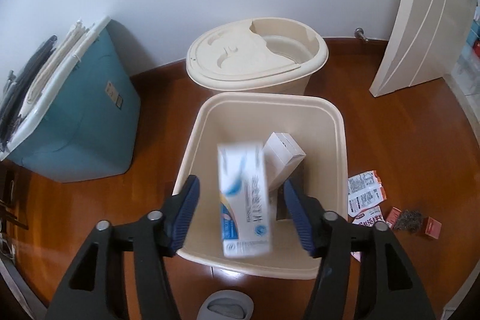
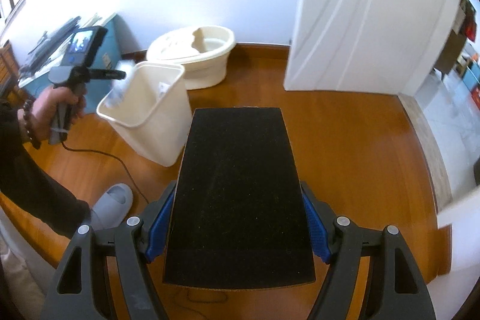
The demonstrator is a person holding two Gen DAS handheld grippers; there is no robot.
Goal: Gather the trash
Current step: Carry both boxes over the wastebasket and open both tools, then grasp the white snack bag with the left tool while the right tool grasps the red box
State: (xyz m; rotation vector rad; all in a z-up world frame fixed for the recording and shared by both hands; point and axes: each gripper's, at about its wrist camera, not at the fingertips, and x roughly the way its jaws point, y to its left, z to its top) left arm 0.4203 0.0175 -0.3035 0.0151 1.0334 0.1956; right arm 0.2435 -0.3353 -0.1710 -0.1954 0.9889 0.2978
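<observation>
Two beige bins are standing on the wood floor, one open and one lidded.
Behind the open trash bin (image 1: 336, 122) the lidded bin (image 1: 255, 62) is sitting against the wall. One black box (image 2: 240, 200) is being clamped flat between the blue pads of the right gripper (image 2: 238, 227), pointing toward the bin. Above the bin mouth the left gripper (image 1: 241, 215) is hovering with jaws spread wide, touching nothing. Between them one blurred white-and-blue carton (image 1: 243, 200) is hanging loose over the opening. One white box (image 1: 283, 161) is leaning inside. Several torn wrappers (image 1: 364, 194) are lying on the floor just beside the bin.
</observation>
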